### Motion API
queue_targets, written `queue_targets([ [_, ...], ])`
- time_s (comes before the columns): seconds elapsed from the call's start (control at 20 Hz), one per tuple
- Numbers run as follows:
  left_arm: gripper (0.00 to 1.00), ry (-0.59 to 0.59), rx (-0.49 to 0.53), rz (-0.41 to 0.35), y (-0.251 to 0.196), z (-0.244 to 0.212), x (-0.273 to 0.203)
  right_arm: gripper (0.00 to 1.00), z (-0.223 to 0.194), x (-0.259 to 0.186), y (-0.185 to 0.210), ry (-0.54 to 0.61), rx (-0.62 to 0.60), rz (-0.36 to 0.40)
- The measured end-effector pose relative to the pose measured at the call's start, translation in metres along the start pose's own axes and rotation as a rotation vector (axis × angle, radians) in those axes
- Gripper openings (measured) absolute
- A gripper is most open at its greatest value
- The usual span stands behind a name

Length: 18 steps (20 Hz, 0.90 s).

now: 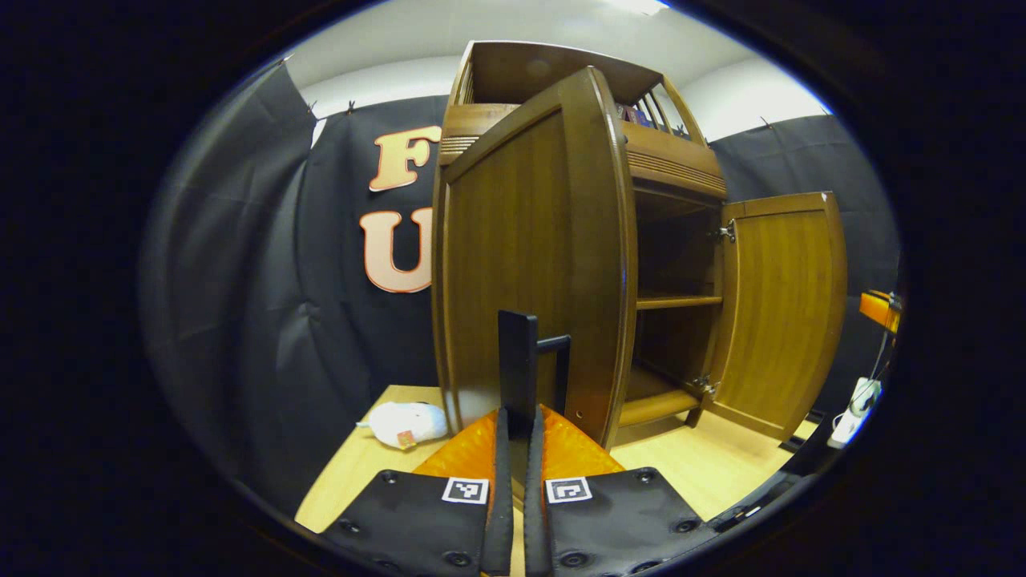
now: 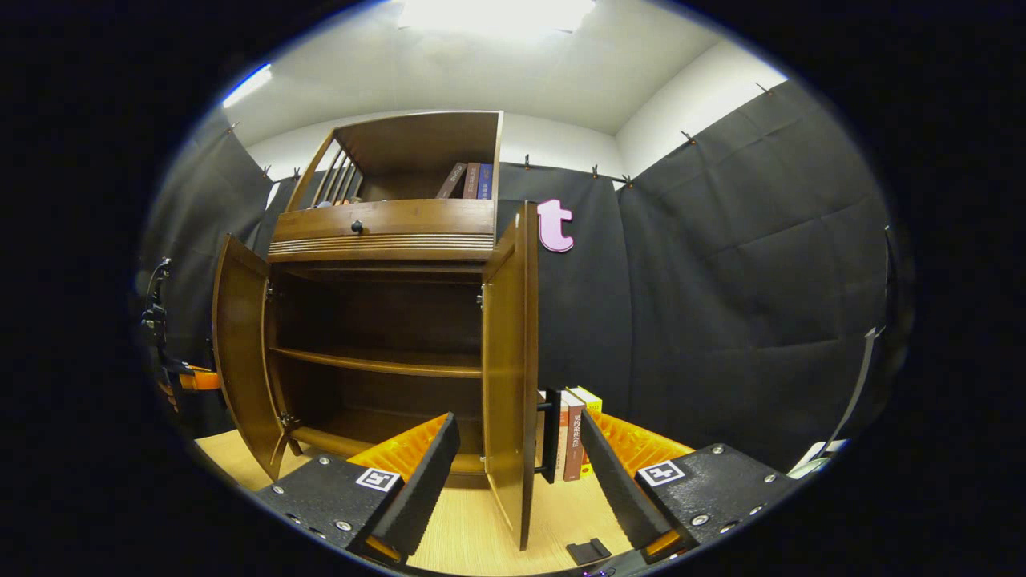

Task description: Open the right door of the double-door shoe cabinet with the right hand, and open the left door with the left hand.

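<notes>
both doors of the double-door shoe cabinet (image 2: 385, 320) stand swung out, so the task reads as nearly done; the step in hand looks like the tail of the left-door pull. in the left gripper view the left claw (image 1: 517, 449) has its fingers drawn together on the dark bar handle (image 1: 519, 361) of the left door (image 1: 529, 264), which is turned edge-on toward the camera and well off the cabinet front; the handle rises straight up from between the fingers, so the hand is level and pointing along the door's face. the right door (image 1: 781, 312) hangs wide open on the far side, hinges showing, shelves exposed between. in the right gripper view the right claw (image 2: 513, 461) is spread wide, gripping nothing, its fingers to either side of the right door's (image 2: 509, 377) free edge but apart from it, the dark handle (image 2: 551, 437) just beyond; hand level, aimed at the cabinet interior. a few books (image 2: 573, 433) stand beyond that door. judgement: next move calls for the left claw to release the handle and back straight off without nudging the door; the right needs only to withdraw. a white soft item (image 1: 405, 423) lies on the light wood floor (image 1: 721, 473) beside the cabinet.
</notes>
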<state>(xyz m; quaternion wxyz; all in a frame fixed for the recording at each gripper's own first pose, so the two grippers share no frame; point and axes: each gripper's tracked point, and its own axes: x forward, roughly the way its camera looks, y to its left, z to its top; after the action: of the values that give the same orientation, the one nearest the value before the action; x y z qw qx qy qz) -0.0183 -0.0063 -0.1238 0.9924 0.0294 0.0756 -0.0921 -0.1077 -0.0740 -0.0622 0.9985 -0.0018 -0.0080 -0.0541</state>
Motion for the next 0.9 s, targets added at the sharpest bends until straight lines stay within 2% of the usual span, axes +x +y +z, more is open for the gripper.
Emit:
queue_targets([
  [0.2,0.12,-0.001,-0.024,-0.003,0.022,-0.001,-0.012,0.98,0.001,0.002,0.015,-0.002,0.005,0.019],
  [0.45,0.15,0.005,-0.009,-0.010,0.036,0.000,-0.016,0.98,-0.001,0.004,0.032,0.006,0.009,0.036],
  [0.55,0.12,0.006,-0.015,-0.008,0.041,0.001,-0.017,0.98,-0.003,0.006,0.036,0.013,0.013,0.042],
  [0.6,0.15,0.008,-0.017,-0.005,0.045,0.001,-0.018,0.92,-0.003,0.007,0.039,0.017,0.015,0.046],
  [0.65,0.12,0.009,-0.017,0.000,0.048,0.001,-0.020,0.92,-0.005,0.008,0.042,0.020,0.013,0.050],
  [0.75,0.15,0.008,-0.014,0.021,0.059,-0.001,-0.021,0.92,-0.006,0.011,0.044,0.025,0.011,0.050],
  [0.8,0.14,0.009,-0.008,0.043,0.066,0.000,-0.023,0.92,-0.007,0.012,0.046,0.026,0.015,0.054],
  [0.85,0.07,0.007,0.002,0.059,0.074,-0.001,-0.023,0.92,-0.007,0.015,0.048,0.027,0.023,0.057],
  [0.9,0.07,0.008,0.007,0.068,0.077,-0.002,-0.023,0.92,-0.007,0.017,0.051,0.028,0.029,0.061],
])
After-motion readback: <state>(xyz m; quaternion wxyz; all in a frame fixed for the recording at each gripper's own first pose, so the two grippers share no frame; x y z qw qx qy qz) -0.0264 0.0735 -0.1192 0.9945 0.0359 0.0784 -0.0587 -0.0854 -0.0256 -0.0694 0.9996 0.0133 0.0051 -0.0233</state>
